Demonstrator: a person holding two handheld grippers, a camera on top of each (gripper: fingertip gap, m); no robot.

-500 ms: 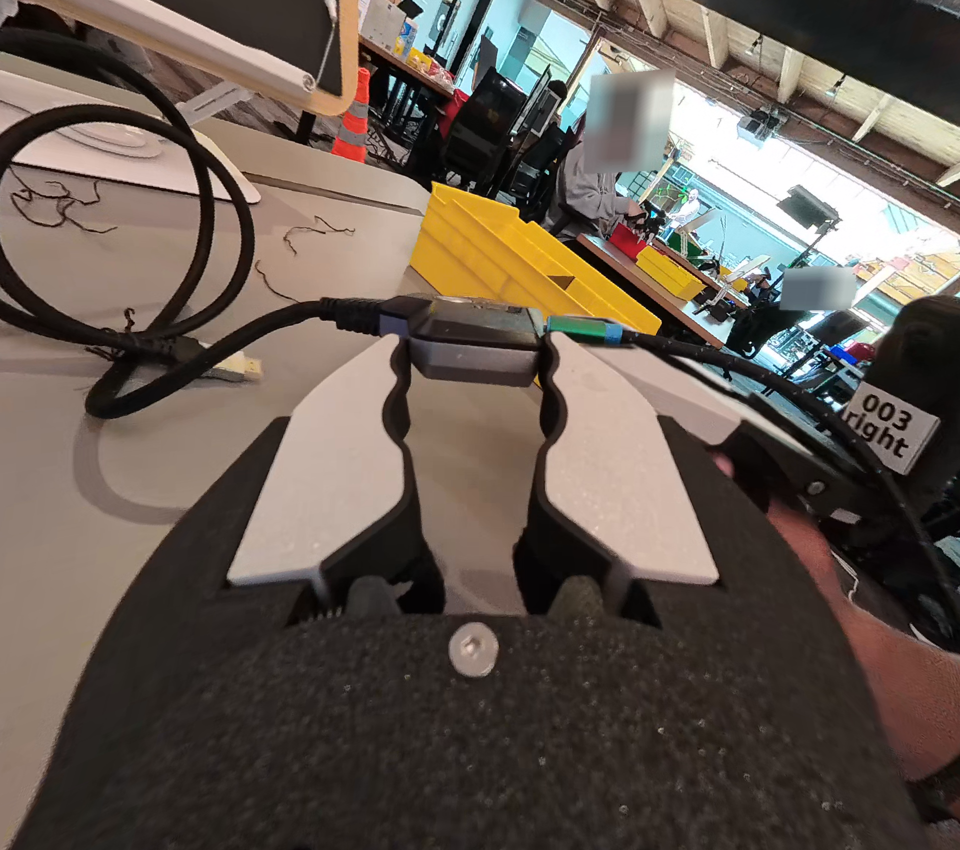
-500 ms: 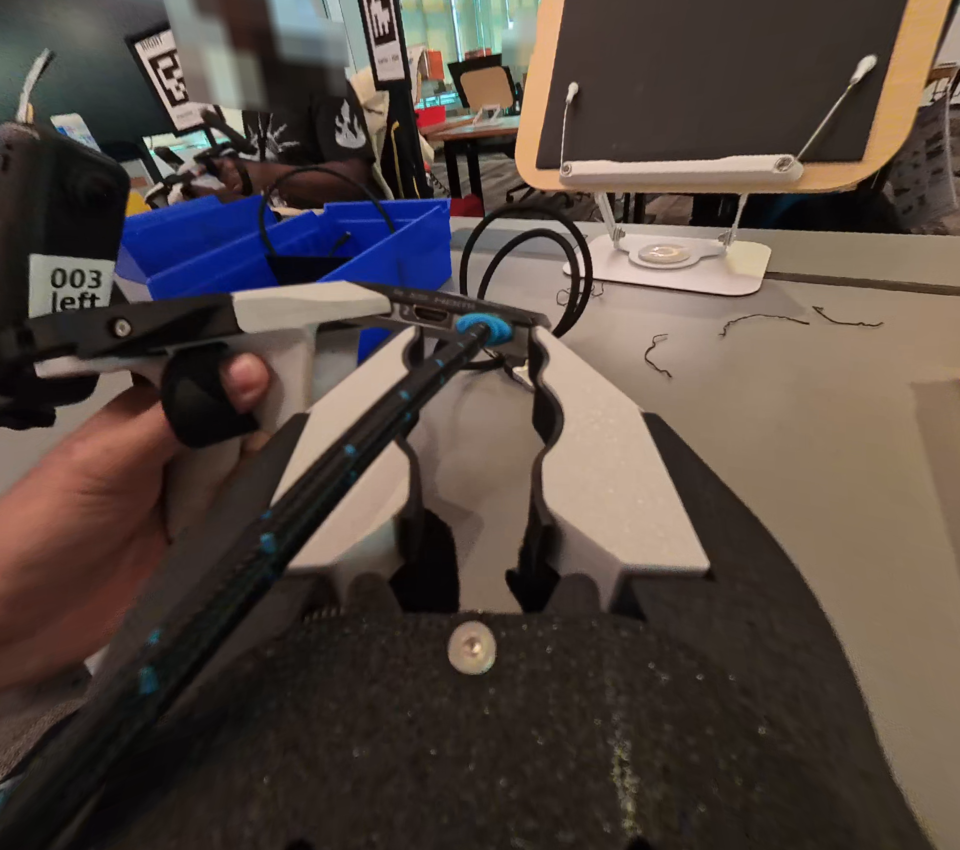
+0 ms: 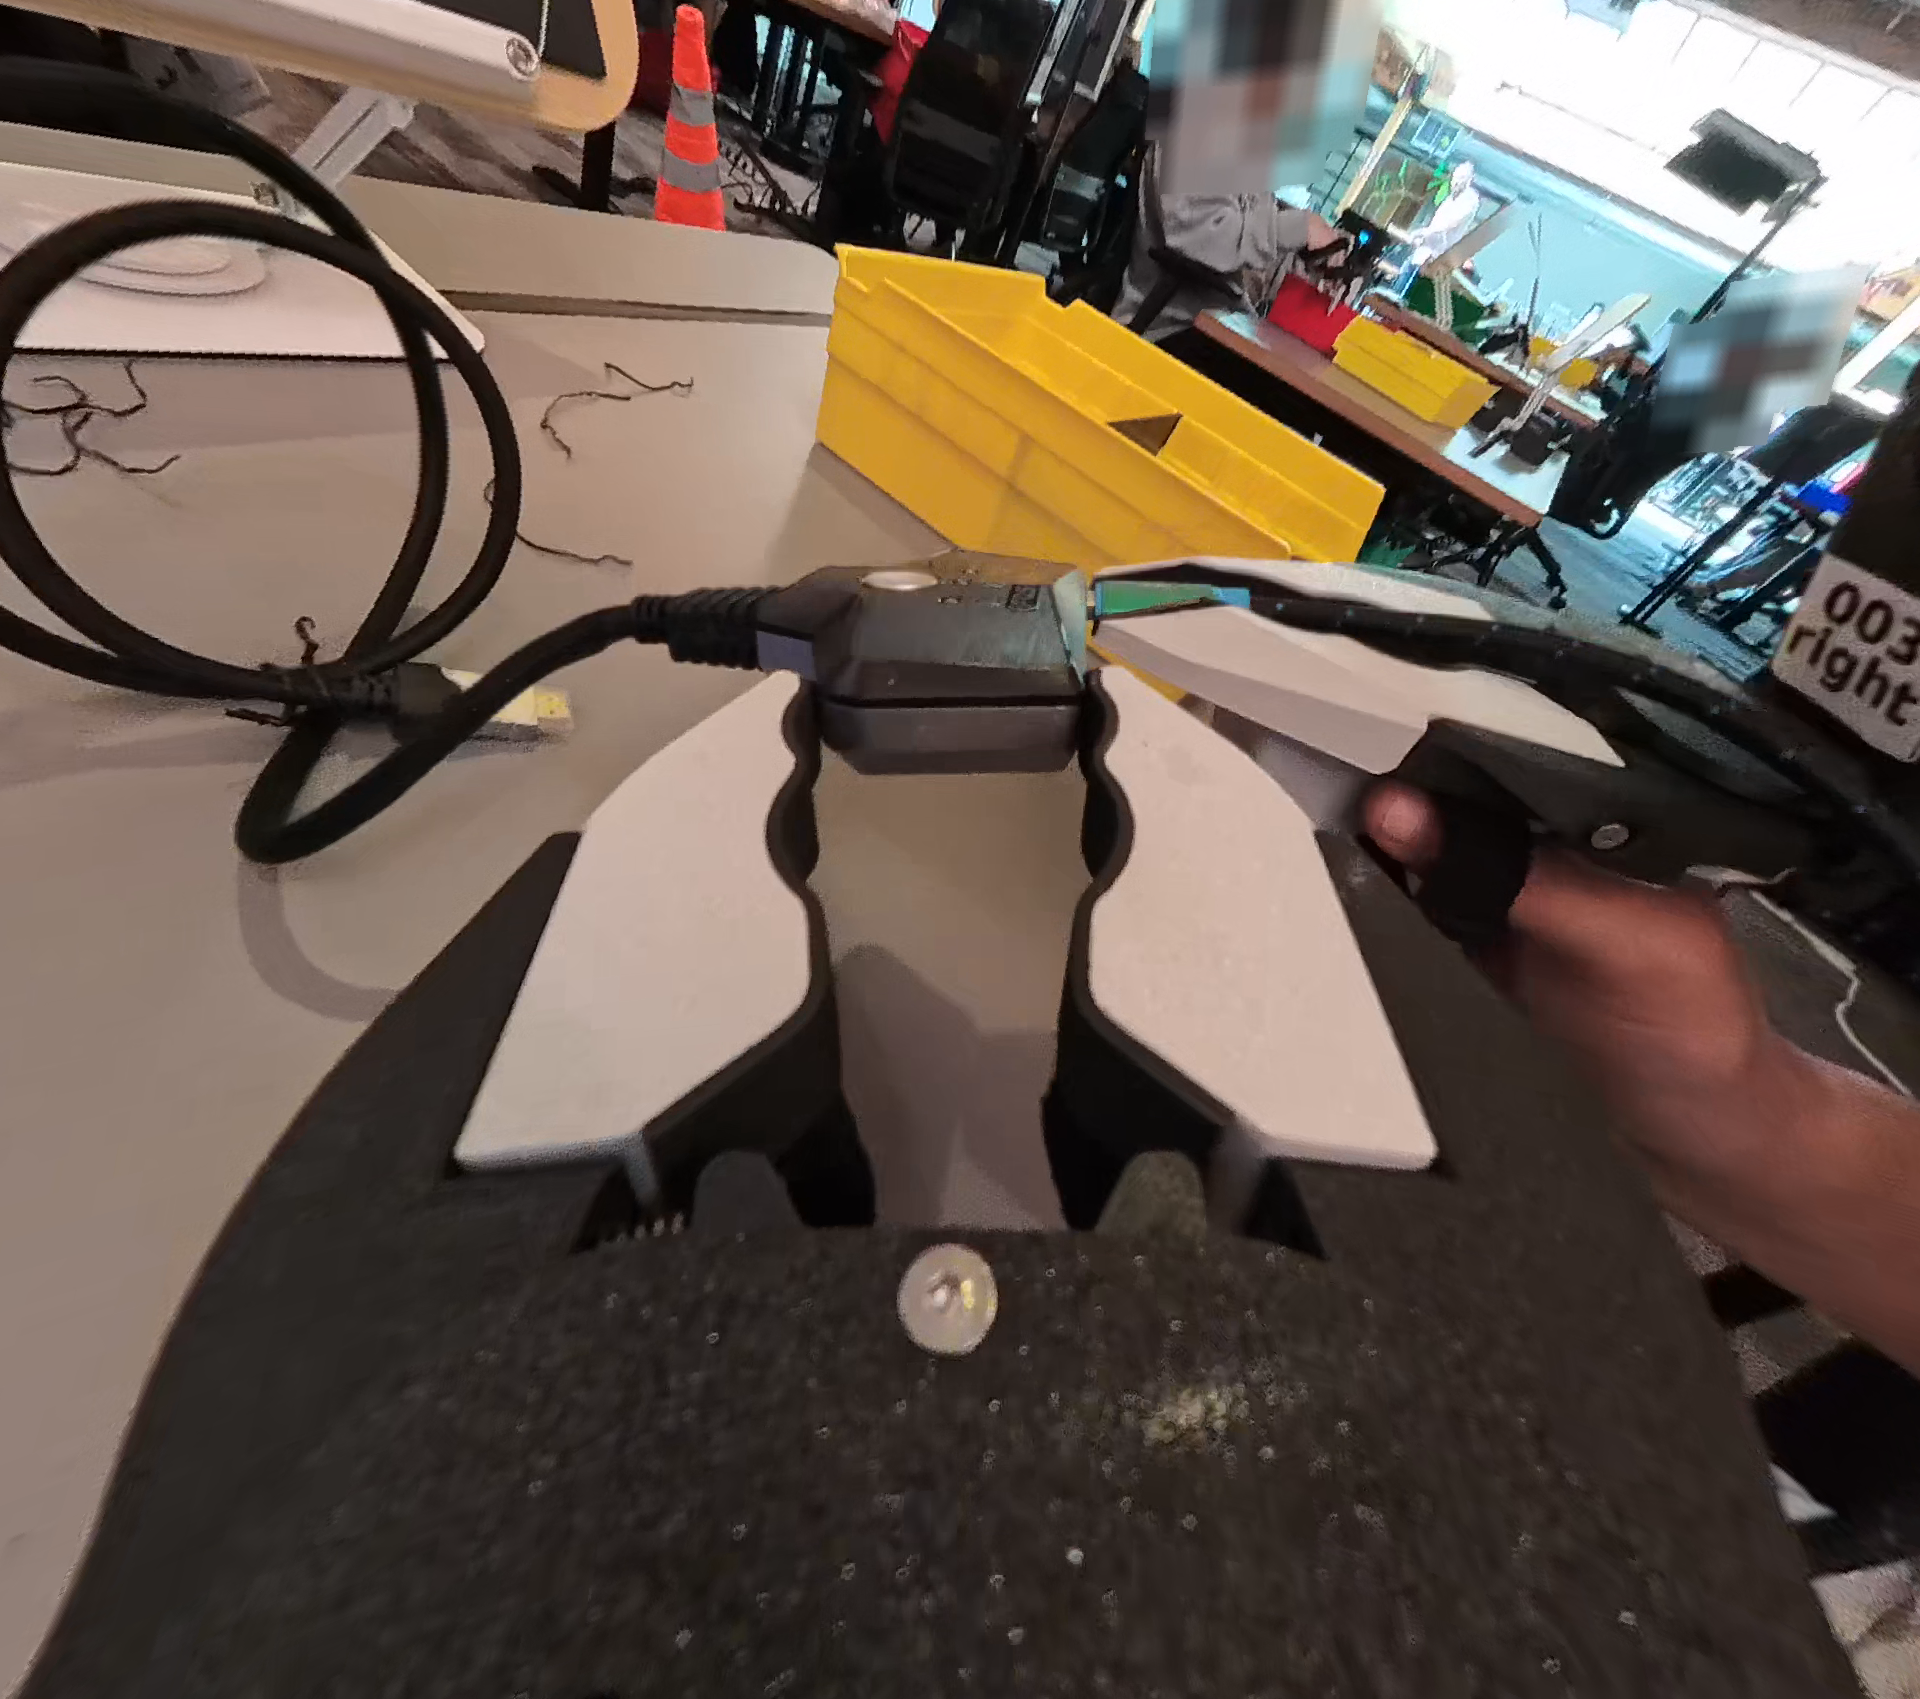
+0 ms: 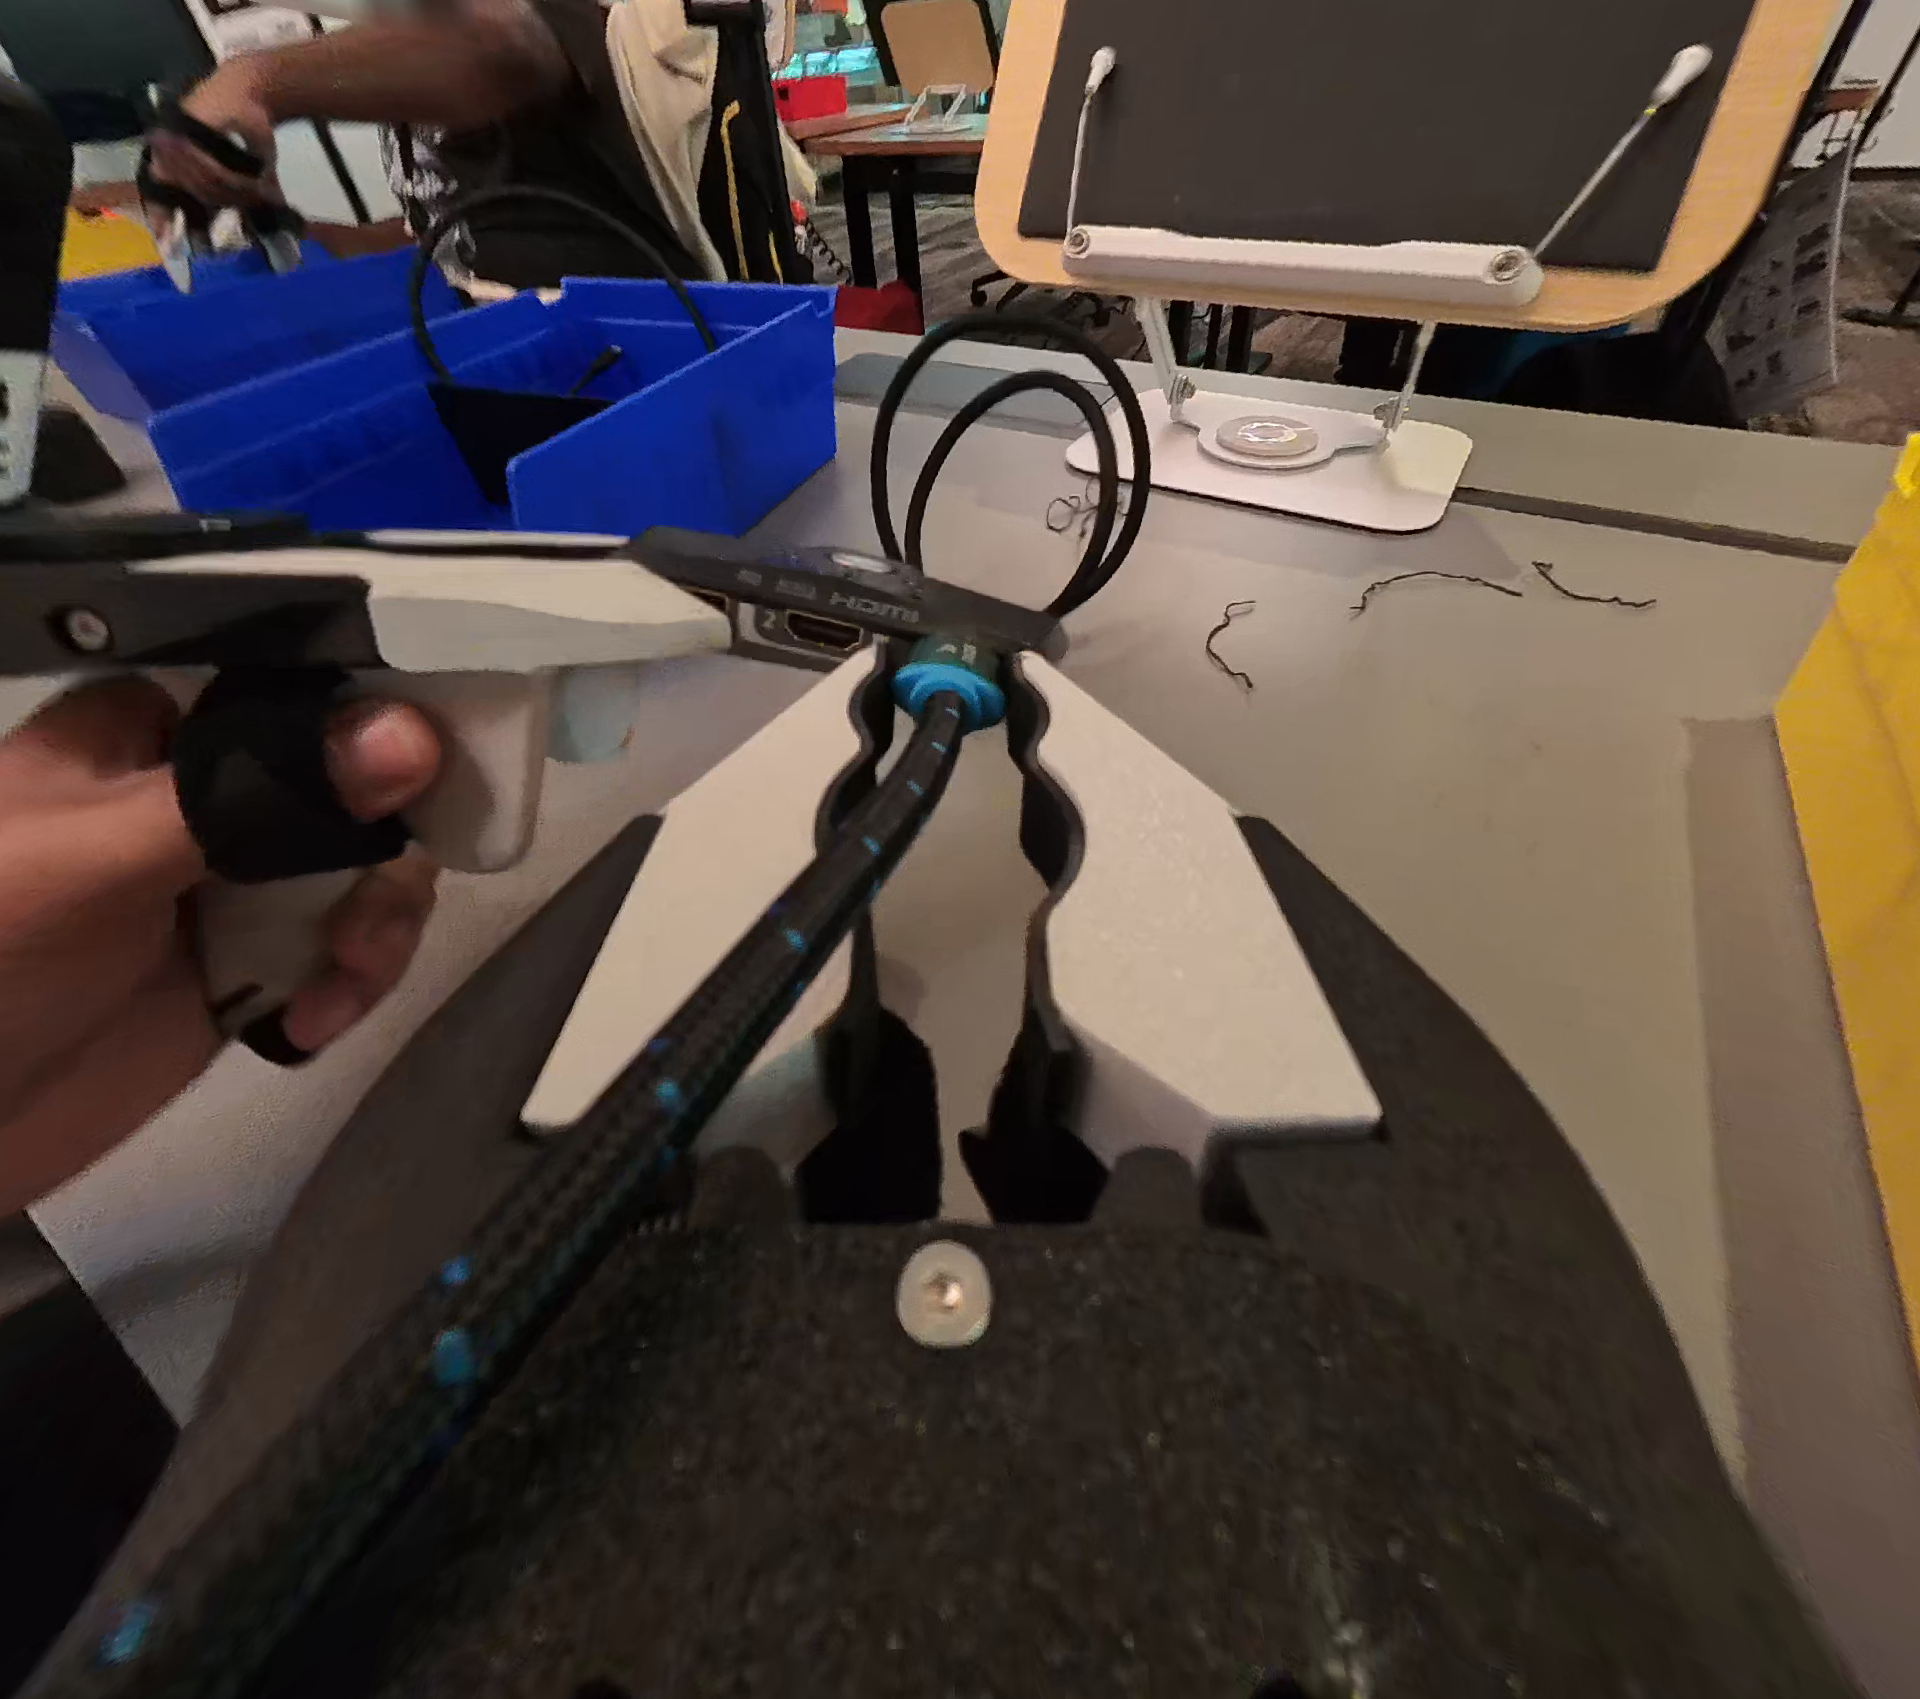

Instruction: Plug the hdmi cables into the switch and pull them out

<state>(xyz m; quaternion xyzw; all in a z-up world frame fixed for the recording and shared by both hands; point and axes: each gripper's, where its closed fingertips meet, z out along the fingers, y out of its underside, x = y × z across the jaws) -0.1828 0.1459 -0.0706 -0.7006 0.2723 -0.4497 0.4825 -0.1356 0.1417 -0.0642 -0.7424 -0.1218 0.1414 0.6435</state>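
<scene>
Black switch [image 3: 940, 673] pinched level by left hand-held gripper [image 3: 945, 714]; right hand-held gripper [image 4: 940, 693] clamped on blue-flecked plug [image 4: 940, 678].

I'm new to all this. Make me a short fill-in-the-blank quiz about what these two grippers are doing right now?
1. The left gripper is shut on the HDMI ____.
2. The right gripper pinches a plug with a ____ collar.
3. The bin behind the HDMI switch in the left wrist view is ____.
4. The plain black cable lies coiled on the ____.

Answers: switch; blue; yellow; table
</scene>
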